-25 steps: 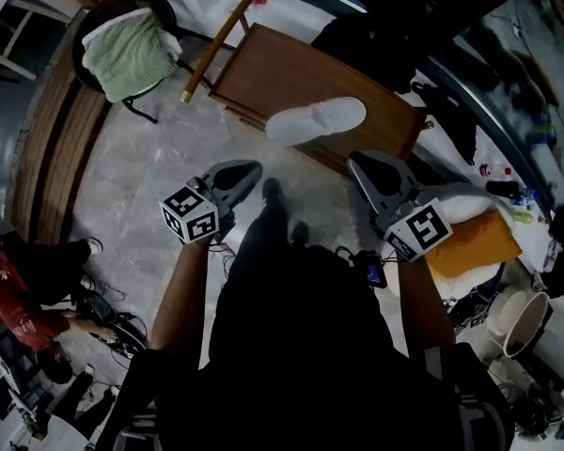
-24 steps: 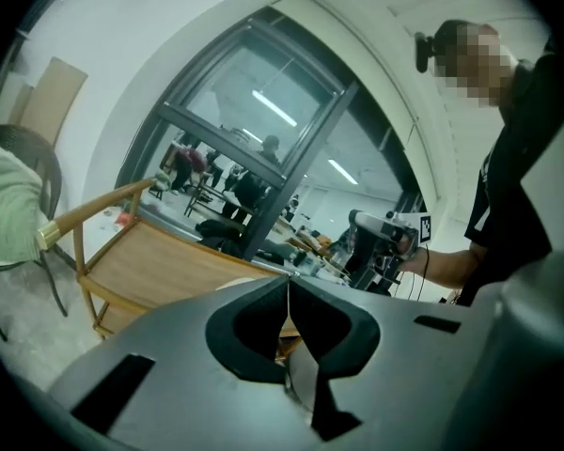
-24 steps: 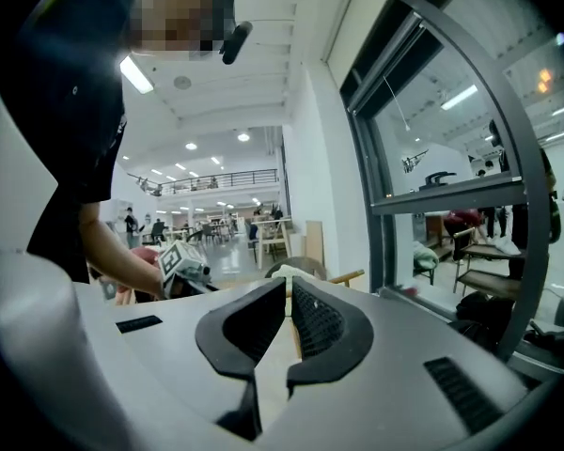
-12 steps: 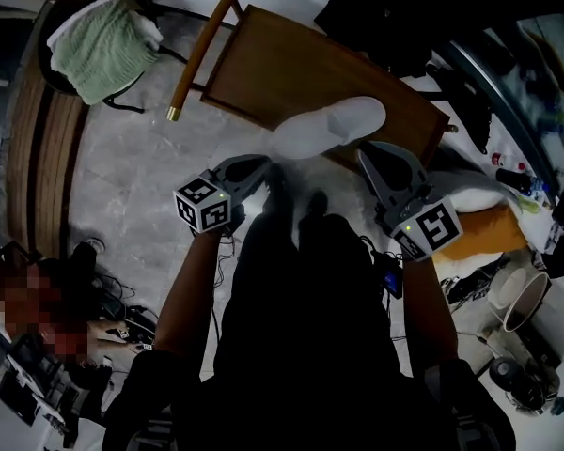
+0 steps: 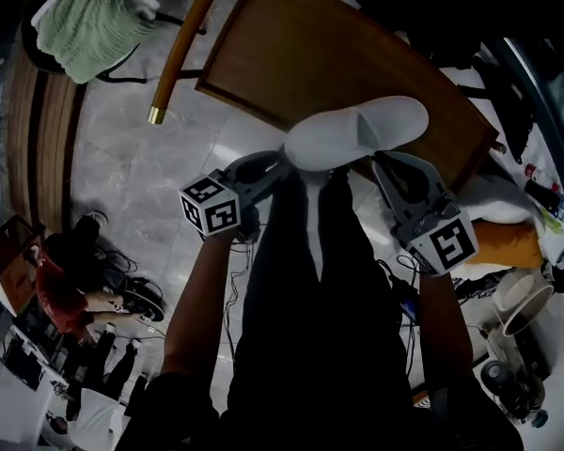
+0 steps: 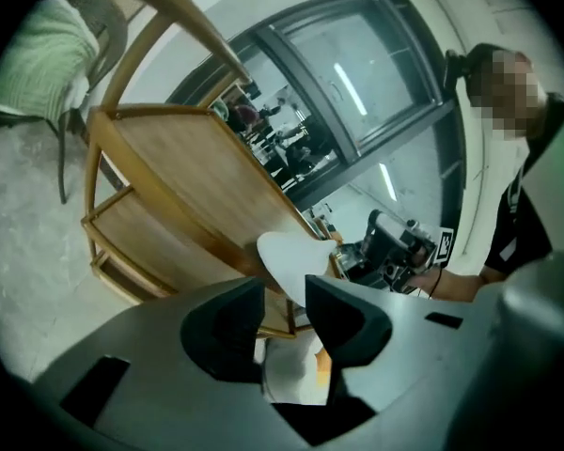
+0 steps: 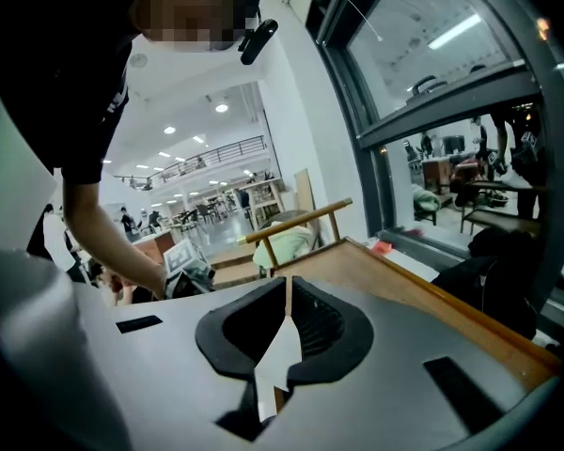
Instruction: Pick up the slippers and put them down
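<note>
A white slipper (image 5: pixel 352 132) lies at the near edge of the wooden table (image 5: pixel 291 45); whether a second one is stacked with it I cannot tell. My left gripper (image 5: pixel 280 163) is at its left end. In the left gripper view the jaws (image 6: pixel 284 313) are opening, and the slipper's edge (image 6: pixel 289 256) shows in the gap, free of the pads. My right gripper (image 5: pixel 385 163) is at the slipper's right end. Its jaws (image 7: pixel 289 294) are closed on a thin white strip of slipper (image 7: pixel 278 353).
A chair with a green cushion (image 5: pixel 85 17) stands at the far left, and a slanted wooden pole (image 5: pixel 179 50) leans beside the table. An orange cushion (image 5: pixel 512 242) and a white bucket (image 5: pixel 522 308) sit at the right. A person (image 5: pixel 61 289) and cables lie on the floor at the left.
Both grippers have come down with the slipper to the table's near edge. The left jaws, shut before, now stand apart.
</note>
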`<state>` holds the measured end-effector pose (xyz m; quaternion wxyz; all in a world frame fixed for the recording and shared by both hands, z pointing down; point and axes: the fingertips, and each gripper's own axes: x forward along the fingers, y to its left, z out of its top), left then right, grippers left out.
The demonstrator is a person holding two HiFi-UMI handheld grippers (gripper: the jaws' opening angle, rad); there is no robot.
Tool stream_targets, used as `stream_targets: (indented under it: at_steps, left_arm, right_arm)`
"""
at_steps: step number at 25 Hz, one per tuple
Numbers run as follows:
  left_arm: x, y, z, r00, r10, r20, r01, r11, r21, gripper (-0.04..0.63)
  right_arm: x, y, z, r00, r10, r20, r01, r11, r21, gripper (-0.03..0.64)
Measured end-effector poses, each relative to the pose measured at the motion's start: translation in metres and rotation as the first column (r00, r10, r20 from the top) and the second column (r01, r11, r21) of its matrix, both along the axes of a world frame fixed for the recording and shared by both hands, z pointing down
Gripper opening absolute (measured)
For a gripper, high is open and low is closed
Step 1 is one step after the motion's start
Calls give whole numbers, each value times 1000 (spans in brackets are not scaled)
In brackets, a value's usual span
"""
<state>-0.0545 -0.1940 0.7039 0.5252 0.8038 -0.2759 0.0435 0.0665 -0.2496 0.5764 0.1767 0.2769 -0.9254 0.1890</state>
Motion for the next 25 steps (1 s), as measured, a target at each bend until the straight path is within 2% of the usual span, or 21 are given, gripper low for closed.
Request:
stream_targets:
  at_steps: [2, 4, 6, 9, 13, 16, 21, 25]
  left_arm:
    - [3, 4, 7, 1000, -9, -30, 8, 999, -35, 132]
    - [10, 1, 9, 994, -24, -104, 19, 999, -50, 176]
    - [20, -2, 8, 977, -52, -206, 36, 996, -78, 240]
    - [29, -7, 10, 954, -91, -285, 58, 991, -124, 249]
    - [33, -17, 14, 946, -125, -299, 87, 987, -136, 229]
    - [33, -21, 14, 949, -142, -281, 108, 986, -130, 102]
    - [30, -21, 12, 944, -158, -288, 120, 982, -144, 67]
    - [27, -22, -7, 943, -161, -291, 130, 984, -124, 49]
  right_arm:
    - [-2, 3, 13, 1000, -2, 13, 2, 1000, -25, 32]
    - [-4, 5, 26, 999, -6, 31, 7, 999, -48, 32]
    - [-7, 9, 35, 999, -13, 52, 16, 997, -72, 32]
    - [-9, 15, 48, 998, -25, 56, 30, 995, -90, 32]
    - [-7, 16, 57, 998, -27, 53, 32, 995, -93, 32]
    - [-3, 18, 55, 998, -37, 59, 42, 997, -70, 32]
    - [2, 19, 45, 998, -34, 47, 37, 997, -64, 32]
    - [4, 17, 25, 998, -43, 38, 44, 999, -26, 32]
